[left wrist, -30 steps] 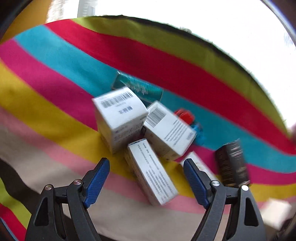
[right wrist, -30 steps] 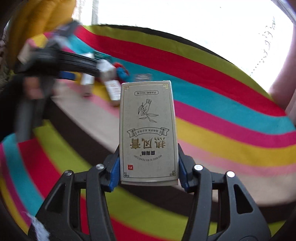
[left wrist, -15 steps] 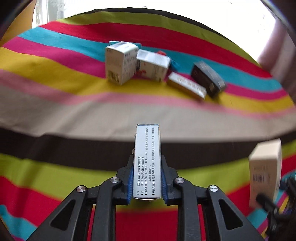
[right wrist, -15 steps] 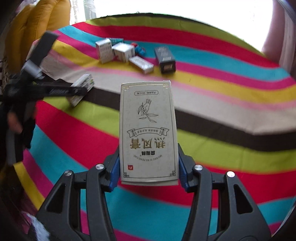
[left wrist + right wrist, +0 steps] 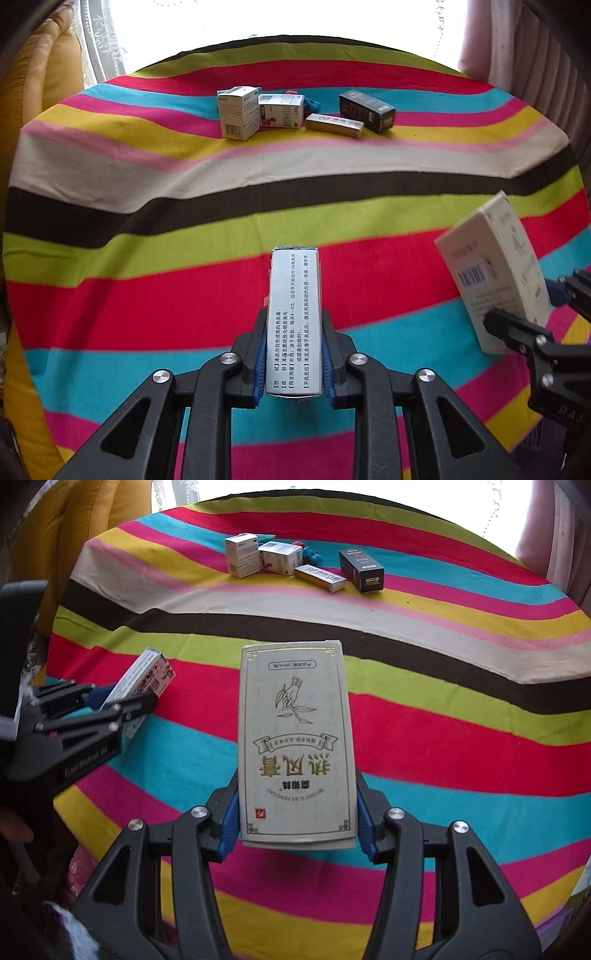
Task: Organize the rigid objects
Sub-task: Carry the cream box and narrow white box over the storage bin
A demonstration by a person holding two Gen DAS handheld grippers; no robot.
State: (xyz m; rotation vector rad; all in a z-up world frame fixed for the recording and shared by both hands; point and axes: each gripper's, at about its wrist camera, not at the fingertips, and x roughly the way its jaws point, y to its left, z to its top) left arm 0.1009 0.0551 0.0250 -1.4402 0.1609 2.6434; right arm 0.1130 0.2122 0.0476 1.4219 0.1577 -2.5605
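**2 boxes clamped above the striped cloth**

Left gripper (image 5: 294, 354): blue pads pressed tight on both long sides of a narrow white box (image 5: 294, 321), printed face up, its far end standing out past the fingers. Right gripper (image 5: 296, 823): closed partway on a wider cream box (image 5: 295, 746), gold lettering upside down to the camera, pads flat against its 2 edges. Both boxes held clear over the red and turquoise bands at the near side of the striped cloth (image 5: 147, 306).

At the far side of the striped cloth, on the yellow and pink bands: 4 boxes grouped in a row. An upright white carton (image 5: 238, 112), a white carton on its side (image 5: 282, 110) touching it, a gold flat box (image 5: 334, 125), a black box (image 5: 367, 110).
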